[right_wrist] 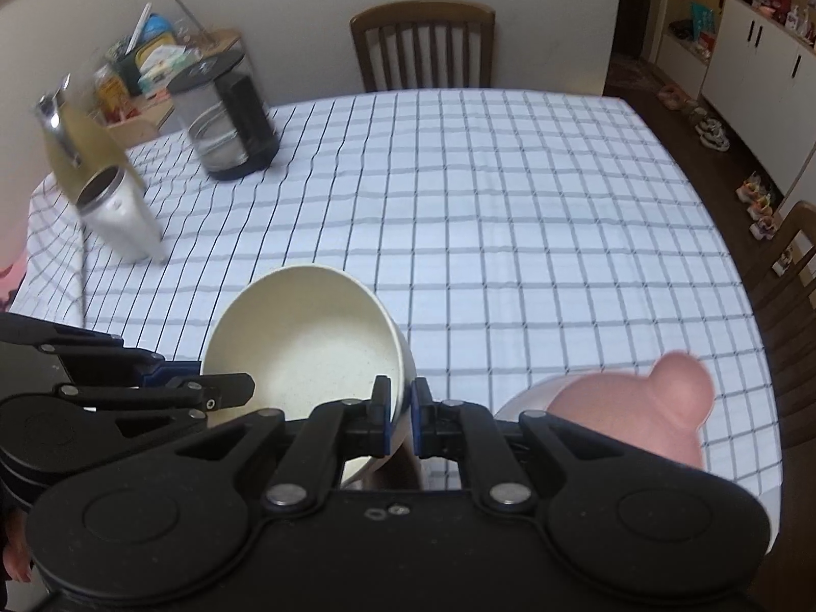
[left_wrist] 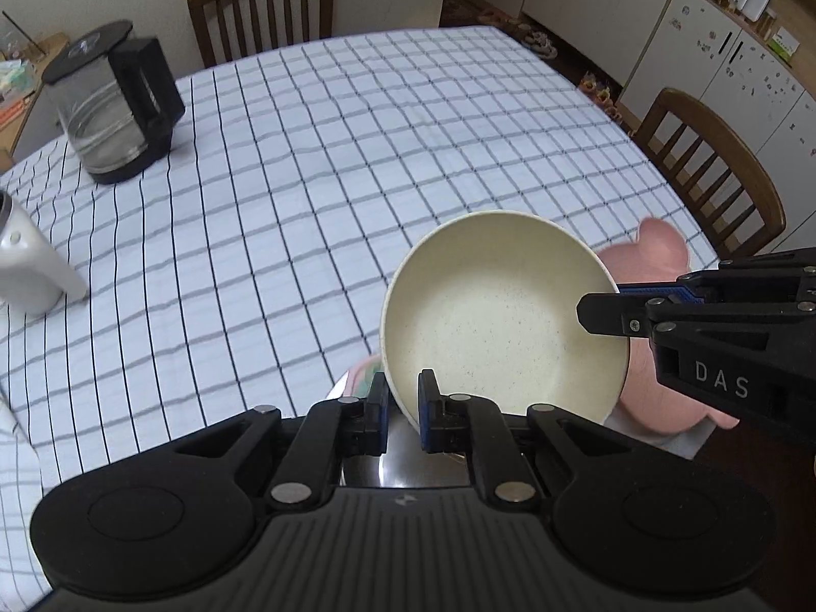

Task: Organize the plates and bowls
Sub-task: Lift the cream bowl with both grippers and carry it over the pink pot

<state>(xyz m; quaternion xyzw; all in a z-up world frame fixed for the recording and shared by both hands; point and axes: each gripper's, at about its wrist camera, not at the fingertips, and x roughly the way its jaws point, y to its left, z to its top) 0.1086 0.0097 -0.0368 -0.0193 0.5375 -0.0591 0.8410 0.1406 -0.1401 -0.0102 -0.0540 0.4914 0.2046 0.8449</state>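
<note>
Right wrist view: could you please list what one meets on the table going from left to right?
White thermos → glass kettle → cream bowl, pinched at its rim by both grippers → pink plate with ear-shaped bumps, at the tablecloth's near right edge.

Bowl (left_wrist: 502,321) tilted above the near edge of the desk (left_wrist: 357,153), left tool (left_wrist: 400,410) on its near rim, right tool (right_wrist: 400,415) on its right rim, plate (left_wrist: 663,255) behind it, kettle (left_wrist: 109,102) far left, chair (left_wrist: 262,5) beyond the desk
</note>
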